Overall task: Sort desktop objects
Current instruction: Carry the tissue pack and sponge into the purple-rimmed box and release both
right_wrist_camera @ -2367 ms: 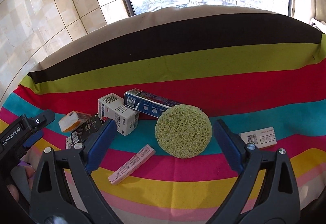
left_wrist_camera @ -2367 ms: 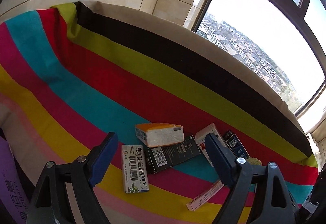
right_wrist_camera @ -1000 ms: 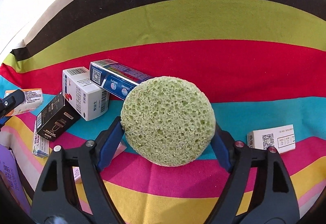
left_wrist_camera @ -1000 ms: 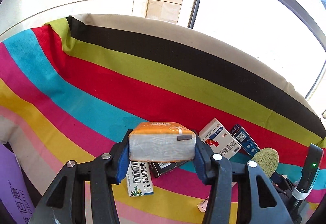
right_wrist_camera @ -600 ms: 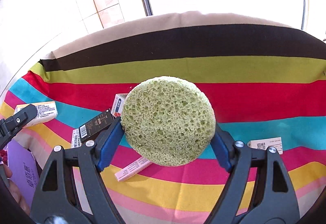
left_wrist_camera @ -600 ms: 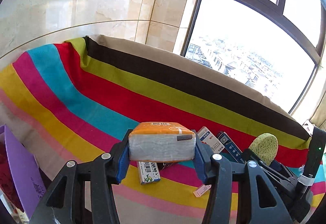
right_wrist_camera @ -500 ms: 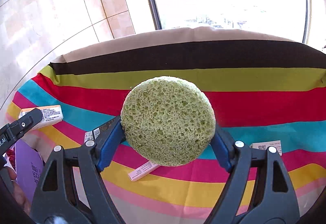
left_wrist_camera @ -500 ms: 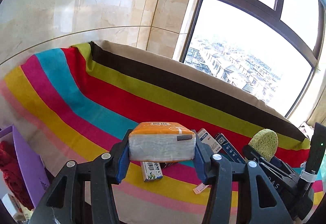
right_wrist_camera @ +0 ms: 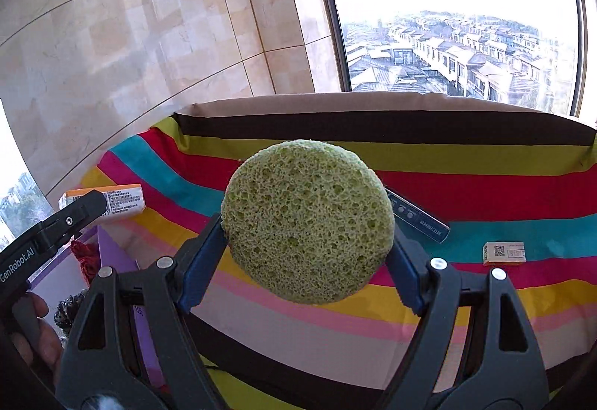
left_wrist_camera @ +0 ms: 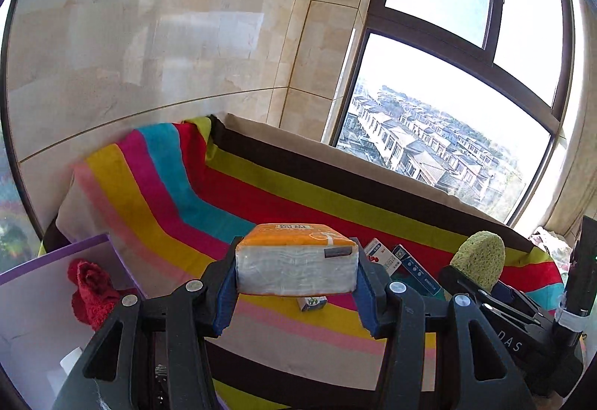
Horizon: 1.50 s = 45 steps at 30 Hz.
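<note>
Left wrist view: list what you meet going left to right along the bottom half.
Purple bin → red cloth → tissue pack in the left gripper → blue box → green sponge.

left wrist: we look along our left gripper (left_wrist_camera: 296, 292), angled down on the striped cloth (left_wrist_camera: 298, 193), window upper right | right wrist: same along our right gripper (right_wrist_camera: 306, 266) | shared: cloth, blue box (left_wrist_camera: 414, 268) (right_wrist_camera: 418, 217), each other's gripper at frame edge
</note>
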Each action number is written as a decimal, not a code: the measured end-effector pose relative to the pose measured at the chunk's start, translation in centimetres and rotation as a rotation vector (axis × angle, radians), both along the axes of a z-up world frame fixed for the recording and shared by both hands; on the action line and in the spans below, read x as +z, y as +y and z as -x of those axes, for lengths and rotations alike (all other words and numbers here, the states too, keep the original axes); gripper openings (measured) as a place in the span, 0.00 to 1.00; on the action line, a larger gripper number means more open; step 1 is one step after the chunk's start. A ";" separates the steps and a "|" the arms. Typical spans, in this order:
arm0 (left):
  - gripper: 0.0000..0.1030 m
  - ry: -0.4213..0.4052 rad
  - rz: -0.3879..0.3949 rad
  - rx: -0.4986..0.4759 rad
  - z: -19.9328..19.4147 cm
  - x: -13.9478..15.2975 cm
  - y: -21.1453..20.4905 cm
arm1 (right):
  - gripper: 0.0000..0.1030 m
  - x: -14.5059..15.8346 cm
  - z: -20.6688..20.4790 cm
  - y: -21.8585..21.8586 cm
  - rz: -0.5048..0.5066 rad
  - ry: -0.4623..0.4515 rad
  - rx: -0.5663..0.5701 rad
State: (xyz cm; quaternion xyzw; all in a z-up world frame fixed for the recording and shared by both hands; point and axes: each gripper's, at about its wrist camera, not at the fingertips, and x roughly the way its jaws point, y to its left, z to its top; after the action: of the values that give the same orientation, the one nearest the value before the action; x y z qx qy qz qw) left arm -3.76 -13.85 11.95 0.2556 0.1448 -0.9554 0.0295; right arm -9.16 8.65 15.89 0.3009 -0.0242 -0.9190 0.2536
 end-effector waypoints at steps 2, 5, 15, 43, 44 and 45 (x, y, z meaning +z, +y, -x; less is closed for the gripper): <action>0.51 0.005 -0.009 0.006 -0.9 0.1 -1.3 | 0.80 0.0 -1.1 -0.6 0.014 -0.002 0.020; 0.51 0.015 -0.022 0.027 -2.7 0.5 -3.2 | 0.80 0.0 -3.2 -1.3 0.031 -0.003 0.041; 0.51 0.038 0.015 0.112 -7.1 0.6 -9.4 | 0.80 -1.0 -9.5 -6.2 0.062 -0.036 0.146; 0.67 0.011 -0.015 0.267 -9.7 -0.8 -15.9 | 0.89 -4.1 -15.0 -19.7 -0.005 -0.102 0.376; 0.67 0.010 -0.014 0.262 -9.6 -0.8 -15.8 | 0.89 -4.1 -14.8 -19.6 -0.008 -0.100 0.372; 0.67 0.008 -0.013 0.258 -9.4 -0.9 -15.7 | 0.89 -4.1 -14.8 -19.5 -0.010 -0.099 0.367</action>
State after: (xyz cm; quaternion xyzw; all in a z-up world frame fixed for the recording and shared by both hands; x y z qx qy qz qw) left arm 5.66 -29.50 11.08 0.2311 0.1827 -0.9438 0.1497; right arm 5.60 -10.82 11.81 0.3465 0.0232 -0.8416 0.4137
